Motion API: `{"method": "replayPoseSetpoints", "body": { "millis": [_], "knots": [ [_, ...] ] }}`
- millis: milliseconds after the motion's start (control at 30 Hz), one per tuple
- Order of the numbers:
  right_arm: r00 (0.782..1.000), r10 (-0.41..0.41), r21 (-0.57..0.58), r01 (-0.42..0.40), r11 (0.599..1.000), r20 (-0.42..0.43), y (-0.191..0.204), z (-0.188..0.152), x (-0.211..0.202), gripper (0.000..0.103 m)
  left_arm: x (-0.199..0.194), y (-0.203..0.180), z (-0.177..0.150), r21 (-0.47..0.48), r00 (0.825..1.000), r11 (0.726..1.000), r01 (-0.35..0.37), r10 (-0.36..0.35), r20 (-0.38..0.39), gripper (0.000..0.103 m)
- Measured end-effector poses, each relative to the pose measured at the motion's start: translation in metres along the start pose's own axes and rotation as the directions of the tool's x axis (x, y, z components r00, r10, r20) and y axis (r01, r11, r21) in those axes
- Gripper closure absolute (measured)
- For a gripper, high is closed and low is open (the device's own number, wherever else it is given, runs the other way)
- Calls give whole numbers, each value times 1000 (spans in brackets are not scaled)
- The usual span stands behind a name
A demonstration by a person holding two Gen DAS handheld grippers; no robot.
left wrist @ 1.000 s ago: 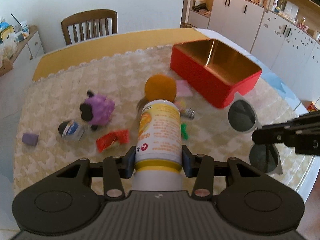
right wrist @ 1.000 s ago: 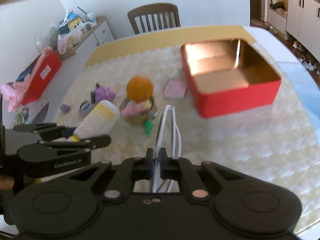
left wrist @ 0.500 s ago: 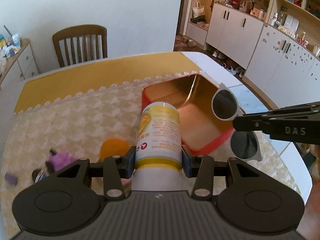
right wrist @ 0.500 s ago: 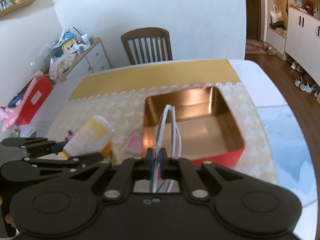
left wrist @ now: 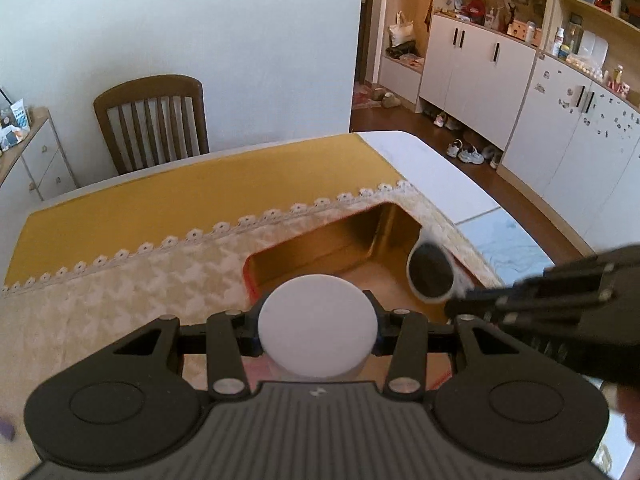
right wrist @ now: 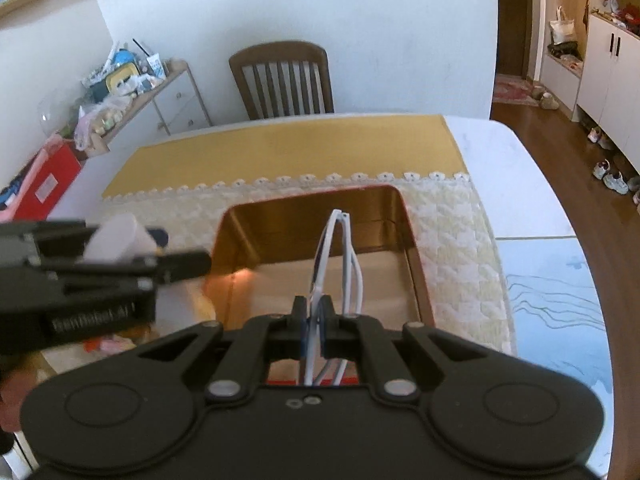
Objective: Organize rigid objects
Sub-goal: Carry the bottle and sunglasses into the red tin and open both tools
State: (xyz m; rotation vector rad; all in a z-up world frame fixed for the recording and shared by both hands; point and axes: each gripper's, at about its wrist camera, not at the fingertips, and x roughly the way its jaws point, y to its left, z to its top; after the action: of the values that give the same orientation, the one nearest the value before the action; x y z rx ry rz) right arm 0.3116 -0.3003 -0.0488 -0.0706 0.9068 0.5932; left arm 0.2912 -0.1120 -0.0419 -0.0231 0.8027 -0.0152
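1. At far left a sideboard [right wrist: 168, 100] stands against the wall, its top heaped with clutter. A red bin [right wrist: 44, 184] sits near it, below the table's left edge.
2. A chair [left wrist: 154, 120] is pushed up to the table's far side; bare wall rises behind it.
3. The table [right wrist: 500, 152] shows a white rim. A yellow cloth [left wrist: 160, 204] covers the far part, and a cream quilted mat [left wrist: 100, 300] with a lace edge lies over the near part. Both are bare on this far side.
4. The left gripper [left wrist: 318, 334] is clamped on a bottle [left wrist: 318, 332]. The bottle's white end faces the camera and hides its body. It hangs over the near left wall of the tin [left wrist: 320, 240].
5. The tin is red outside and gold inside, open-topped. It sits on the mat near the table's right edge, its far wall just short of the lace. Its floor looks bare from both sides.
6. The right gripper [right wrist: 316, 320] is pinched almost shut on white-framed sunglasses [right wrist: 340, 248]. They hang over the tin's mouth, above its near right part. From the left they blur, one dark lens [left wrist: 432, 276] showing by the tin's right rim.
7. The two grippers hang near each other above the tin, apart.
8. To the right, the table's rounded corner gives onto open wood floor [right wrist: 560, 152]. Shoes [left wrist: 468, 152] lie along white cabinets [left wrist: 480, 68].
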Motion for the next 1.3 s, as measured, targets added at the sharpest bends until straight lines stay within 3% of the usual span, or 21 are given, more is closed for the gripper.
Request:
{"method": "replayPoseSetpoints", "body": {
  "millis": [167, 467, 867, 1167, 1300],
  "knots": [
    [999, 24, -11, -25, 1000, -30, -8, 3, 15, 98, 21, -16, 18, 51, 1000, 999, -4, 4, 0, 59],
    [997, 44, -10, -45, 999, -69, -22, 6, 36, 99, 79, -25, 14, 14, 989, 1000, -2, 4, -147, 59],
    [994, 60, 33, -57, 998, -93, -37, 8, 53, 100, 96, -25, 26, -2, 990, 1000, -17, 17, -138, 59],
    [994, 57, 34, -54, 998, -96, -43, 6, 46, 82, 122, -29, 23, -43, 975, 999, 9, -18, -220, 56],
    [993, 68, 28, -66, 997, -98, -45, 2, 40, 74, 122, -31, 18, -37, 975, 999, 22, -29, -218, 46]
  ]
}}
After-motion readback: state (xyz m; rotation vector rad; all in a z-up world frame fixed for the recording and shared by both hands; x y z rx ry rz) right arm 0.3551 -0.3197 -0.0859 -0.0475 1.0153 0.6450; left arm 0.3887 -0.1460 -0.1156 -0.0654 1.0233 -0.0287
